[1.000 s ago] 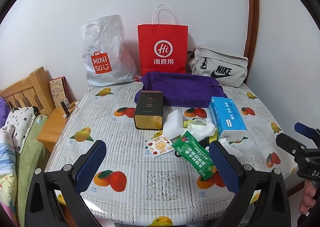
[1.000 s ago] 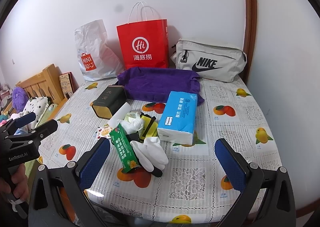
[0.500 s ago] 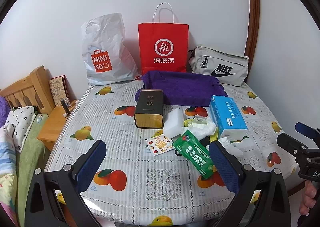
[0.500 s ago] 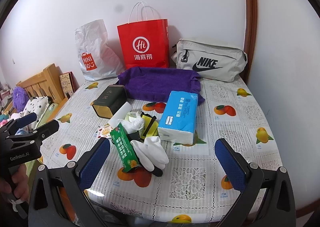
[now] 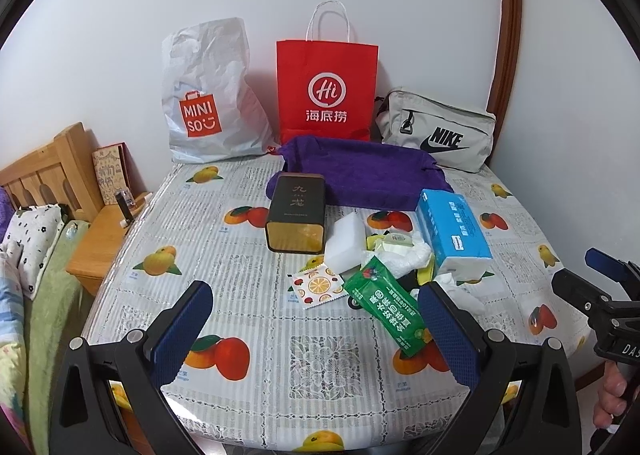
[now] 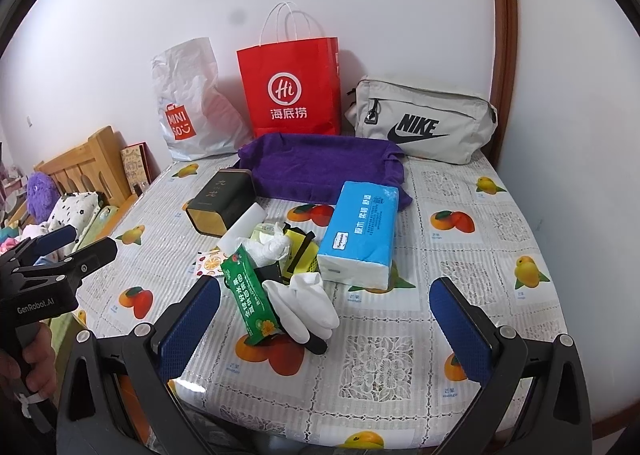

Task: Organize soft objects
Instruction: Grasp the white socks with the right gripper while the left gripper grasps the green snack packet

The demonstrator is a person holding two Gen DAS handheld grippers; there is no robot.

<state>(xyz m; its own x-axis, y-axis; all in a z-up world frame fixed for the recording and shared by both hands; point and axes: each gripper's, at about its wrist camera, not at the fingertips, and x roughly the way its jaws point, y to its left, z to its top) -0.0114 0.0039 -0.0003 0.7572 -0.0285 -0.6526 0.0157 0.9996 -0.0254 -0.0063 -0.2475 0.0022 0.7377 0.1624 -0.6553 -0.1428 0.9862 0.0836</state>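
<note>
The towel is spread before the paper bag. The tin is set left of the towel, the tissue pack right, the gloves nearer.

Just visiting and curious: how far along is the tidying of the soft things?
Nothing looks done yet. Both the left gripper and right gripper are open and empty. The white gloves, purple towel and blue tissue pack lie loose on the table.

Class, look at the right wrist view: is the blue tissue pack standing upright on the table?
No, the blue plastic-wrapped tissue pack lies flat on the fruit-patterned tablecloth.
</note>
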